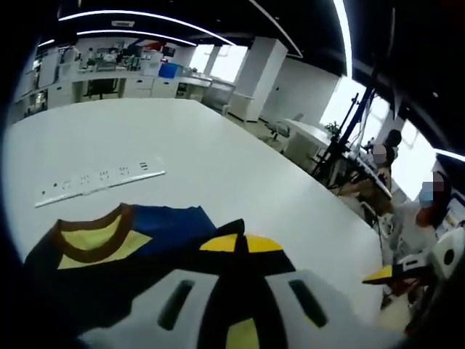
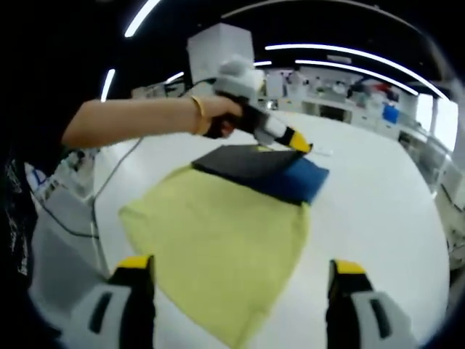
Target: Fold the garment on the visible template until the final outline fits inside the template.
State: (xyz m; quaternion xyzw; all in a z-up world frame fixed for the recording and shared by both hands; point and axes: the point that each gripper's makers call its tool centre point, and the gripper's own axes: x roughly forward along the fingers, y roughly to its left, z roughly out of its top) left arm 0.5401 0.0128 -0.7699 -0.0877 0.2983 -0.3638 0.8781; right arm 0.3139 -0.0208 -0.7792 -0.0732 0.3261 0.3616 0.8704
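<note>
1. Right gripper (image 2: 243, 287): jaws spread wide, nothing between them, above the yellow part of the garment (image 2: 225, 247).
2. Left gripper (image 1: 242, 251): tips closed together on a dark fold of the garment (image 1: 138, 251).
3. Right gripper view: the left gripper (image 2: 294, 142), held in a hand (image 2: 218, 120), at the garment's far blue edge.
4. Left gripper view: brown-trimmed collar (image 1: 91, 236); a white strip (image 1: 98, 180) beyond it on the table (image 1: 240, 174).
5. Template outline: cannot tell.

Left tool (image 2: 299, 142): held in person's hand (image 2: 220, 116), bare forearm extended, jaws closed together at yellow tips. Right tool (image 2: 243, 280): jaws spread wide apart, nothing between.
</note>
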